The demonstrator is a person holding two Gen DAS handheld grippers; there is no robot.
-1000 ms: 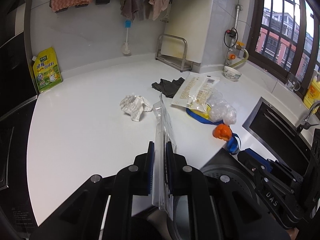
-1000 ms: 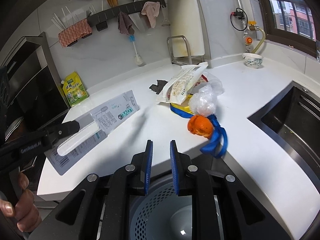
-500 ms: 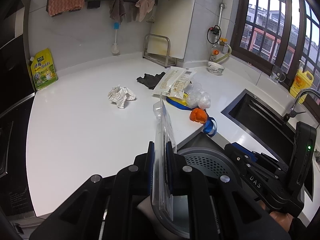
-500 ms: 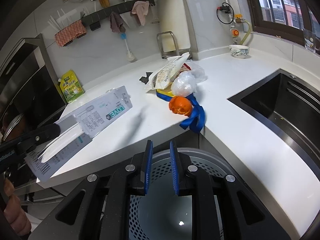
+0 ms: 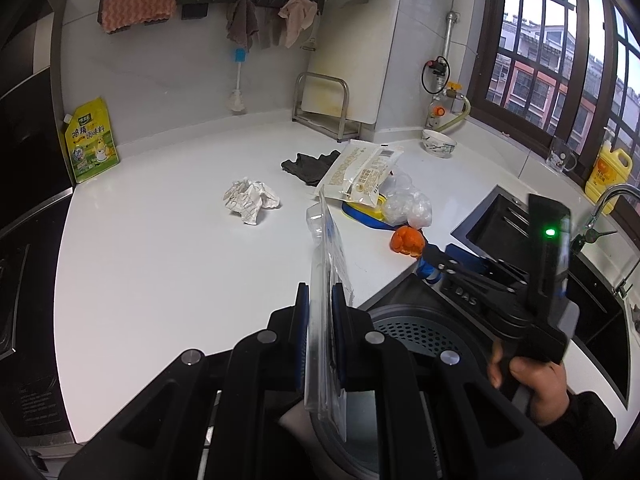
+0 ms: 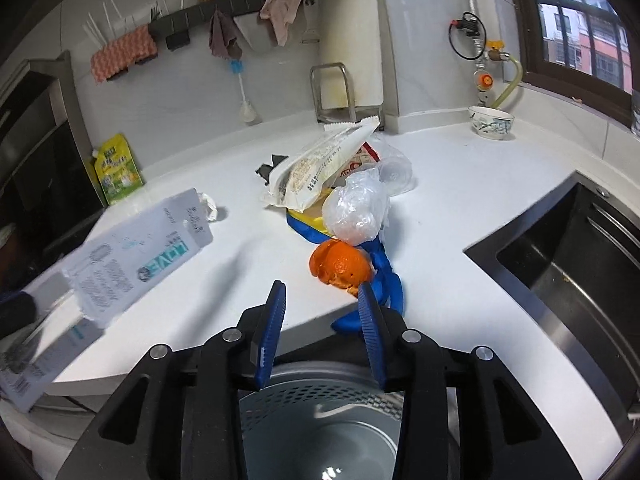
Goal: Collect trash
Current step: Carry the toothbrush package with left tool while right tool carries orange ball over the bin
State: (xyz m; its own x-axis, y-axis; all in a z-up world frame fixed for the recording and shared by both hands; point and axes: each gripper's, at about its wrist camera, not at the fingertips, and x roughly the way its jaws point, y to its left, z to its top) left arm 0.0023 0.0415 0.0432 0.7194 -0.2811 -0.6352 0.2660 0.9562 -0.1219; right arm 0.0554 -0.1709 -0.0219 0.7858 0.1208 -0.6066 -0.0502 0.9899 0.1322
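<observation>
Left gripper (image 5: 320, 300) is clamped on a flat clear blister pack (image 5: 326, 276), holding it edge-up just above the near rim of the grey perforated trash bin (image 5: 404, 328) that sits directly below and in front of it; the pack has not been dropped. Right gripper (image 6: 322, 300) hangs over the same bin (image 6: 320, 420), its jaws opening with nothing between them, pointed toward the litter just ahead on the counter (image 5: 160, 240).

Judging by what shows, little is finished: the bin's bottom looks bare in the right wrist view. Ahead of both grippers the biggest item left is the white snack wrapper (image 6: 320, 164) lying on top of the pile, then the crumpled clear plastic bag (image 6: 356, 208) and the yellow-and-blue packaging (image 6: 304, 222) beneath. Nearer the right gripper come the blue strap (image 6: 386, 280) and the orange peel (image 6: 338, 266), almost at its fingertips and probably the next pick. Off to the left gripper's far side lies a crumpled paper ball (image 5: 250, 200), and beyond the pile a dark rag (image 5: 308, 164), which may not be trash.
</observation>
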